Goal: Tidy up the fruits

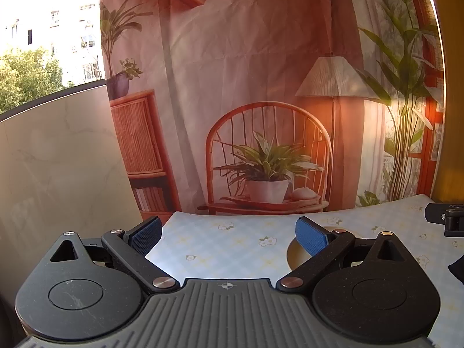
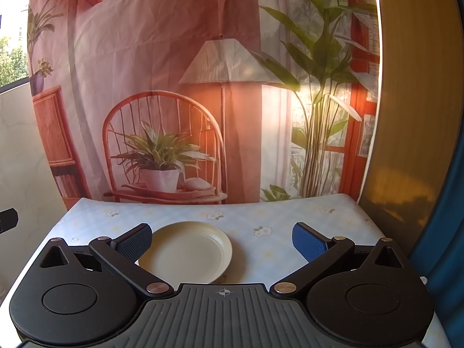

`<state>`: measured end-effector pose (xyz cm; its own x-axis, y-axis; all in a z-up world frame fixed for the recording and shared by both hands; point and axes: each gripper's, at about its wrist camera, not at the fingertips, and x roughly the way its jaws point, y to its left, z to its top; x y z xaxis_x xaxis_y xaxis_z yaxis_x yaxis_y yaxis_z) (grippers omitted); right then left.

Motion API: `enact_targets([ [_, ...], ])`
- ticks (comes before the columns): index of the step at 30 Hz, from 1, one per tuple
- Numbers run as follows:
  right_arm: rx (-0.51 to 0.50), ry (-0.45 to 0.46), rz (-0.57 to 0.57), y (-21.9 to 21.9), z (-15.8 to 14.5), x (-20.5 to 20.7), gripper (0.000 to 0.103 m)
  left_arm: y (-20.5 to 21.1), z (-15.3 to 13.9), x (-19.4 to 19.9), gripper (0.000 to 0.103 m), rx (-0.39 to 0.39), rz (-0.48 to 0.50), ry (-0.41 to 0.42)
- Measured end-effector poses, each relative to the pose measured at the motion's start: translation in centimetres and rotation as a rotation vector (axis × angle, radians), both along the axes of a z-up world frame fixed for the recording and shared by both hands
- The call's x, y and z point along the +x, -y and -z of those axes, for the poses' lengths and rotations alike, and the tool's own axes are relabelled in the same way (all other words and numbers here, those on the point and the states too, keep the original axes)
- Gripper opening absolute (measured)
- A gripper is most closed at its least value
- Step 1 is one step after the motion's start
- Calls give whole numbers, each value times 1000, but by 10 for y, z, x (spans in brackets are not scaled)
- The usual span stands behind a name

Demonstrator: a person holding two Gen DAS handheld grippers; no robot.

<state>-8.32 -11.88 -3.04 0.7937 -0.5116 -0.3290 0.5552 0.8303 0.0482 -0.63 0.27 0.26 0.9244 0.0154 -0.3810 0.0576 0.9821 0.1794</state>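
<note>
Both grippers hover over the flowered table [image 2: 290,217], jaws spread wide and holding nothing. The left gripper [image 1: 229,236] has the plate [image 1: 295,253] at its 3 o'clock. The right gripper [image 2: 223,242] sees the plate [image 2: 185,252] at 9 o'clock. No fruit shows.

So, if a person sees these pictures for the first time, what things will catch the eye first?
Probably the big printed backdrop behind the table, showing a chair, a potted plant and a lamp. Next comes the empty cream plate on the flowered tablecloth, just ahead of the right gripper, nearer its left finger. Both the right and the left gripper are wide open and hold nothing; no fruit is in view.
</note>
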Motion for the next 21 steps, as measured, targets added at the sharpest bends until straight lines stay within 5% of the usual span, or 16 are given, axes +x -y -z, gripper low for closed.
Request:
enact_targets([
  [21,79,108,-55,17,44,1,103,-6,32,23,100,-25,-52,-76],
])
